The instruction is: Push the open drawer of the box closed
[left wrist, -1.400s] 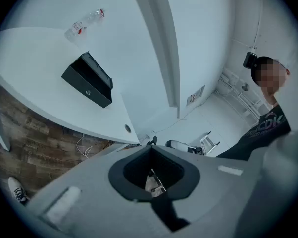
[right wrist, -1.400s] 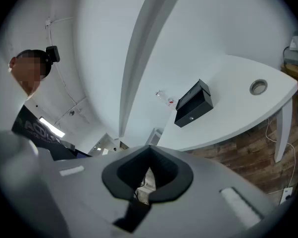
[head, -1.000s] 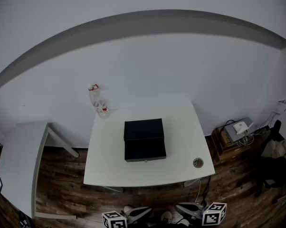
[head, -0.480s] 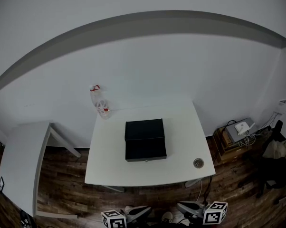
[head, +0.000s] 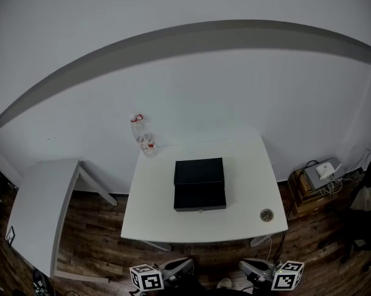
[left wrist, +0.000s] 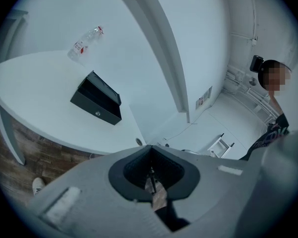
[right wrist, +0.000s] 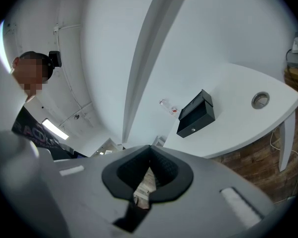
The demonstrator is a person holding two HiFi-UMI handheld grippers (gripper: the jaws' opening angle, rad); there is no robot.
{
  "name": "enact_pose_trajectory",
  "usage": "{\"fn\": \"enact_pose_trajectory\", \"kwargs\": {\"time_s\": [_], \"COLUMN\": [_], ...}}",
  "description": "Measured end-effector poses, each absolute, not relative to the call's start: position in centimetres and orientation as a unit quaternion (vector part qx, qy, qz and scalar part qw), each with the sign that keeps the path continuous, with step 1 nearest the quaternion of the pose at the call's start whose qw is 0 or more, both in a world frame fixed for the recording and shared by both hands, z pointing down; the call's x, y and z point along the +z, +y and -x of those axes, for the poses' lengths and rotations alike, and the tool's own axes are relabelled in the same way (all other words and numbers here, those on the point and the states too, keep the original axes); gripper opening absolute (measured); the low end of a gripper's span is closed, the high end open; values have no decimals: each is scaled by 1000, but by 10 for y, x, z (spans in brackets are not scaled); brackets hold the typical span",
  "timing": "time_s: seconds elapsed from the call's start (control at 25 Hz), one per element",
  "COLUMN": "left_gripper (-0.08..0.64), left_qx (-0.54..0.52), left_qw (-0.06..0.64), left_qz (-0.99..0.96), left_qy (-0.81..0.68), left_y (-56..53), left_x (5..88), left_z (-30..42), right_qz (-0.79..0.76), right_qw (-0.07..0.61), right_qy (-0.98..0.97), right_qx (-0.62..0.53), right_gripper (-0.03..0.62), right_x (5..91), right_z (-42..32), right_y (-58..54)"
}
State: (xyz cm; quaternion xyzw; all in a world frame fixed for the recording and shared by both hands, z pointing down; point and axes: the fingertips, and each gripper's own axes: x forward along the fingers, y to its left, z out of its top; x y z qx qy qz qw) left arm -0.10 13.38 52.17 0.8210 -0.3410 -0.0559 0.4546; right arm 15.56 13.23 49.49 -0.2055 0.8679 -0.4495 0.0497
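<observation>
Presently pre-contact — approach step.
Left gripper (head: 184, 264), right gripper (head: 247, 266) clenched, empty, off table's (head: 154, 221) near edge; next: reach box's (head: 199, 171) drawer (head: 200, 197), push.

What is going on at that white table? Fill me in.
A person holds a two-jaw gripper in each hand, standing back from the white rectangular table. The left gripper and right gripper are both shut, empty, and low, short of the table's near edge. The black rectangular box on the table has its drawer pulled out toward the person, untouched. A clear plastic bottle stands at the far left corner; a small round metal object lies near the front right corner.
</observation>
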Motion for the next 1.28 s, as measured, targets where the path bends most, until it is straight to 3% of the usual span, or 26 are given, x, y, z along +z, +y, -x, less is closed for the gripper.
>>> {"fn": "enact_pose_trajectory", "kwargs": {"time_s": [0.64,1.2,1.28], "left_gripper": [0,2,50], "left_qx": [6,82,89], "left_qw": [396,424,429], "left_qz": [-809,-797,-795], "left_qy": [-435,-423,-419], "left_y": [-35,-198,-215], "left_x": [529,592,600], "left_z": [124,165,167], "right_qz": [290,361,369], "right_qw": [85,83,82], "right_qy": [843,808,803], "right_qx": [-444,-458,-461], "right_gripper": [3,3,3], "right_x": [490,506,510], "right_z": [-154,-116,-110], "right_y": [76,22,16]}}
